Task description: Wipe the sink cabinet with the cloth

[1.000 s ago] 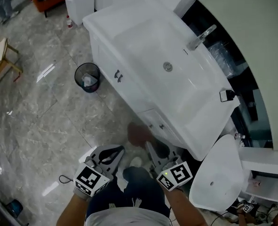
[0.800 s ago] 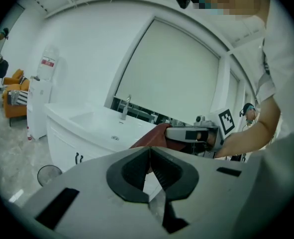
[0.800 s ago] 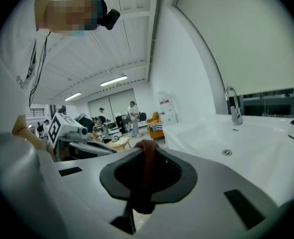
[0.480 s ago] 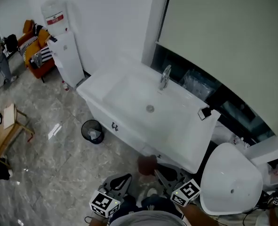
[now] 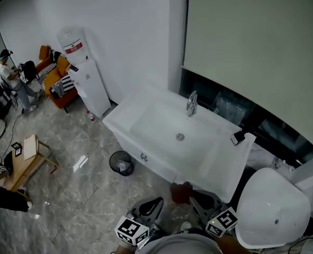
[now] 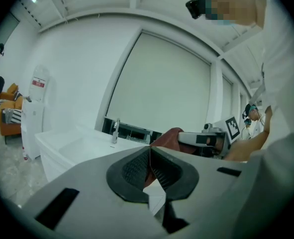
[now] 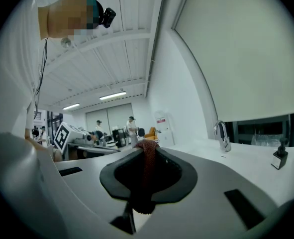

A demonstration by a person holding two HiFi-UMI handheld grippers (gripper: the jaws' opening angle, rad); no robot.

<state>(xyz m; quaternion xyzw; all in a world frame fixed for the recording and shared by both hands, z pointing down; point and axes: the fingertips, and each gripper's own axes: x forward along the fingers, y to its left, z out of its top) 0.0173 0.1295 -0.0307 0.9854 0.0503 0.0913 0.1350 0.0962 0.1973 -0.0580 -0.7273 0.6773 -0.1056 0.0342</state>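
Head view, read from left to right. A water dispenser (image 5: 85, 83) stands against the far wall, and a small waste bin (image 5: 122, 163) sits on the floor just beside the left end of the sink cabinet (image 5: 145, 153).

The left gripper (image 5: 152, 205) is held low in front of the person. Its own view shows the jaws pressed together with nothing between them.

The cloth (image 5: 180, 192), dark red, hangs just in front of the cabinet's lower front face and is bunched rather than spread. Whether it touches the panel cannot be told from above, though the gripper views show it raised in open air. The right gripper (image 5: 196, 197) has its jaws clamped on the cloth, which runs as a thin fold up the middle of the pads.

On the countertop stand the faucet (image 5: 191, 103) and, at the right corner, a small black object (image 5: 238, 138). A round white basin (image 5: 273, 210) lies close on the right.

Probable hazards:
- The grip takes only a narrow fold, so drag against the cabinet face could pull the cloth free.
- A bunched cloth would wipe a thin strip and leave the jaw tips to scrape the white panel.
- A wide sweep along the top could knock the black object off its corner.
- The idle left gripper could bump the cabinet front or the bin.
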